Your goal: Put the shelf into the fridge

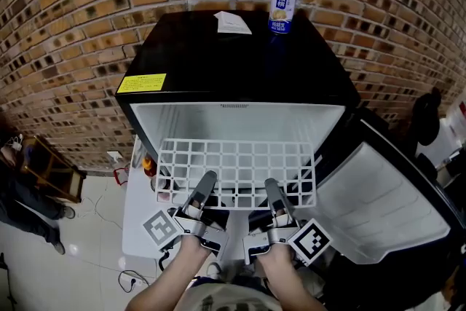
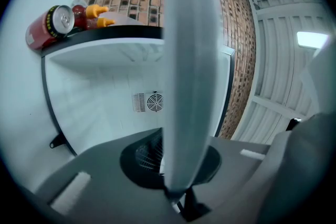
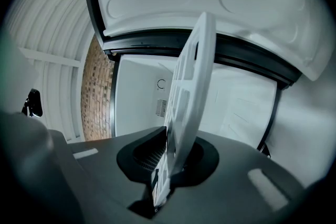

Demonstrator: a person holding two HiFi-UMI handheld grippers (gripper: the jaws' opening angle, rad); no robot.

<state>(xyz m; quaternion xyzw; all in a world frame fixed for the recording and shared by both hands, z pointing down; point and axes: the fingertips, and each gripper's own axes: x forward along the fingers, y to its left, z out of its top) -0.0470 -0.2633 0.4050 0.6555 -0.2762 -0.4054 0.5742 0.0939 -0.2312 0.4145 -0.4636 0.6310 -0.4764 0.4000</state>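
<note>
A white grid shelf (image 1: 237, 171) is held level in front of the open black fridge (image 1: 218, 65), its far edge at the mouth of the white interior (image 1: 237, 121). My left gripper (image 1: 206, 182) is shut on the shelf's near edge at the left. My right gripper (image 1: 272, 189) is shut on the same edge at the right. In the left gripper view the shelf (image 2: 188, 71) runs edge-on between the jaws toward the fridge's back wall. The right gripper view has the shelf (image 3: 186, 107) edge-on and tilted, pinched between the jaws.
The fridge door (image 1: 378, 204) hangs open at the right. On top of the fridge stand a drink can (image 1: 283, 4) and a paper (image 1: 233, 22). A red can (image 2: 50, 26) and bottles (image 1: 149, 165) sit left of the fridge. A brick wall (image 1: 65, 18) rises behind.
</note>
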